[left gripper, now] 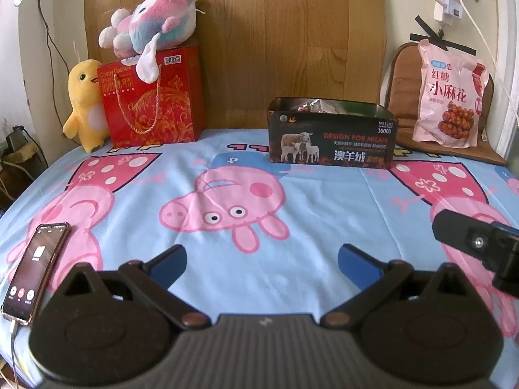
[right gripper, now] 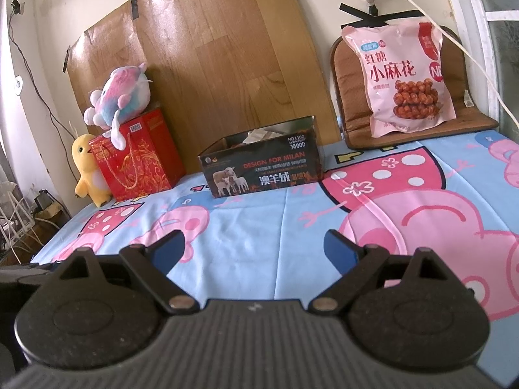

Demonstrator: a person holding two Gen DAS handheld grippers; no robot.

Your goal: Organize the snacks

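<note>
Left gripper [left gripper: 262,261]: black two-finger tool with blue pads, its fingers spread wide apart and holding nothing; it hovers low above the bed cover.
Right gripper [right gripper: 254,249]: same black tool with blue pads, also spread wide and empty; in the left wrist view only a black part of it shows at the right edge.
Bed cover [left gripper: 324,201]: light blue cloth printed with pink cartoon pigs, flat across the whole near area.
Snack box [left gripper: 331,136]: dark open-top cardboard box with a picture of sheep and orange lettering on its front, standing upright at the far side of the cover, against the wood-pattern panel [left gripper: 292,32]. Some wrapped items lie inside; I cannot tell what they are.
Snack bag [right gripper: 402,77]: large pink plastic bag with a photo of brown twisted pastries, leaning upright on a brown seat cushion [right gripper: 350,74], to the right of the box and apart from it.
Gift bag [left gripper: 152,97]: red paper bag with gold ornament and rope handles, far left, well apart from the box.
Soft toys: a pink, blue and white plush animal [left gripper: 152,22] lies on top of the red bag; a yellow plush chick [left gripper: 86,103] stands touching the bag's left side.
Phone [left gripper: 35,272]: dark smartphone with lit screen, lying on the cover near left, a cable plugged at its near end.
</note>
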